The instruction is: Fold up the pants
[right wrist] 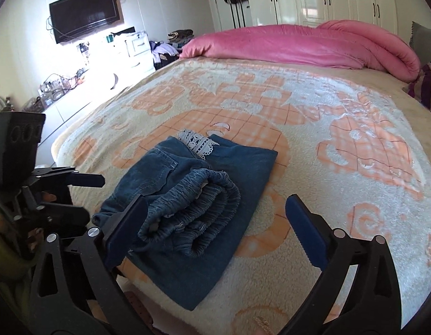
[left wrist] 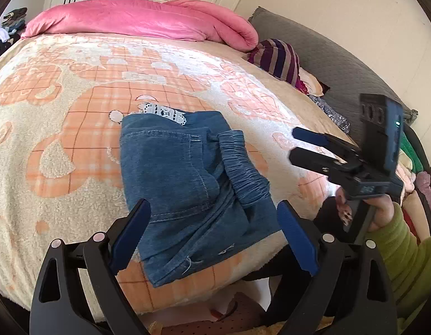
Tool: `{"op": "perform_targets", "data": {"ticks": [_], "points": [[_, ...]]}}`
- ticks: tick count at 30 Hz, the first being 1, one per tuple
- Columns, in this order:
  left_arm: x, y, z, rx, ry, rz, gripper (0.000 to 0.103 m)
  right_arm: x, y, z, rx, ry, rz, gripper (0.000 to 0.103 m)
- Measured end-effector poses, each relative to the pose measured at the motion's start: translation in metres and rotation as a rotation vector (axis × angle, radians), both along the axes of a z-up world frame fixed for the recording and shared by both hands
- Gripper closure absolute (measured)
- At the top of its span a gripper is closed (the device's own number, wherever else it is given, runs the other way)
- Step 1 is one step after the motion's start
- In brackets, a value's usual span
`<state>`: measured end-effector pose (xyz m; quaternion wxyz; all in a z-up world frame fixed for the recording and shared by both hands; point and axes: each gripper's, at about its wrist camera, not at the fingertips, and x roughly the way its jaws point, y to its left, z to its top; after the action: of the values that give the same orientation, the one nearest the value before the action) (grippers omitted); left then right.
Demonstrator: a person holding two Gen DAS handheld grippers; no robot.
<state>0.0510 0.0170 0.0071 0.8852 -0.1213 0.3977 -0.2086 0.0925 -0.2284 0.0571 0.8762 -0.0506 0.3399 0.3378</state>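
Lying folded near the bed's front edge, pants rest free; both tongs released.

The folded pants lie on my bed blanket at twelve o'clock; the quilt lies behind them.

Both wrist cameras look down at a slant from the near edge of the bed with the fleecy cream-and-orange blanket, close over the folded blue denim pants. Both views share the pants, the blanket and the rolled pink quilt; each sees the other gripper at its edge.
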Motion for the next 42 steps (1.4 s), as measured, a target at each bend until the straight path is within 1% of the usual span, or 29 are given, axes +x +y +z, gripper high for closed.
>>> {"op": "perform_targets", "data": {"ticks": [3,5,7,10,13,15,16,17,18,19,20,21,22,24,26,28,29,30,31,32,34,36,38,42], "points": [[0.0,0.004,0.0,0.006,-0.001,0.013,0.011,-0.01,-0.004,0.001,0.001,-0.014,0.002,0.009],[0.0,0.008,0.0,0.013,-0.003,0.025,0.011,-0.019,-0.005,0.001,-0.004,-0.015,0.028,0.009],[0.004,0.015,-0.001,0.031,-0.007,0.047,0.011,-0.031,0.001,0.001,-0.015,-0.02,0.074,0.009],[0.015,0.03,-0.004,0.058,-0.002,0.107,0.011,-0.051,0.02,-0.002,-0.066,-0.042,0.164,0.01],[0.027,0.045,-0.006,0.037,0.019,0.151,0.013,-0.071,0.044,-0.005,-0.11,-0.084,0.259,0.012],[0.035,0.049,-0.007,0.0,0.035,0.143,0.017,-0.081,0.059,-0.009,-0.12,-0.083,0.331,0.02],[0.039,0.049,-0.007,-0.015,0.041,0.131,0.027,-0.085,0.067,-0.013,-0.136,-0.083,0.365,0.023],[0.042,0.047,-0.006,-0.018,0.041,0.119,0.033,-0.087,0.075,-0.016,-0.154,-0.083,0.388,0.029],[0.045,0.045,-0.005,-0.014,0.036,0.109,0.035,-0.089,0.082,-0.019,-0.177,-0.085,0.407,0.037],[0.049,0.041,-0.004,-0.008,0.031,0.095,0.04,-0.091,0.09,-0.023,-0.207,-0.093,0.422,0.04],[0.052,0.037,-0.003,-0.01,0.029,0.08,0.042,-0.091,0.095,-0.027,-0.233,-0.099,0.432,0.046],[0.056,0.033,-0.003,-0.013,0.031,0.062,0.043,-0.091,0.1,-0.03,-0.252,-0.103,0.438,0.051],[0.059,0.03,-0.004,-0.011,0.035,0.055,0.043,-0.09,0.105,-0.033,-0.271,-0.105,0.444,0.054],[0.066,0.023,-0.009,0.003,0.045,0.039,0.043,-0.088,0.111,-0.035,-0.293,-0.109,0.457,0.064],[0.075,0.017,-0.018,0.02,0.071,0.028,0.043,-0.087,0.119,-0.035,-0.328,-0.138,0.465,0.067],[0.081,0.015,-0.027,0.029,0.089,0.03,0.043,-0.083,0.124,-0.036,-0.351,-0.157,0.483,0.073],[0.083,0.014,-0.03,0.028,0.096,0.032,0.043,-0.082,0.126,-0.038,-0.362,-0.163,0.489,0.082],[0.085,0.014,-0.034,0.025,0.101,0.034,0.043,-0.08,0.129,-0.042,-0.386,-0.17,0.493,0.089],[0.087,0.015,-0.036,0.023,0.103,0.036,0.043,-0.078,0.132,-0.045,-0.401,-0.167,0.499,0.093],[0.088,0.015,-0.037,0.022,0.104,0.037,0.043,-0.077,0.132,-0.046,-0.409,-0.164,0.502,0.102],[0.091,0.015,-0.039,0.021,0.106,0.039,0.043,-0.079,0.128,-0.042,-0.379,-0.112,0.524,0.102],[0.092,0.015,-0.039,0.021,0.104,0.036,0.043,-0.088,0.122,-0.035,-0.362,-0.108,0.559,0.102],[0.093,0.016,-0.041,0.016,0.104,0.036,0.043,-0.097,0.115,-0.036,-0.376,-0.109,0.572,0.102],[0.096,0.016,-0.044,0.005,0.104,0.044,0.041,-0.094,0.108,-0.064,-0.402,-0.032,0.543,0.102]]}}
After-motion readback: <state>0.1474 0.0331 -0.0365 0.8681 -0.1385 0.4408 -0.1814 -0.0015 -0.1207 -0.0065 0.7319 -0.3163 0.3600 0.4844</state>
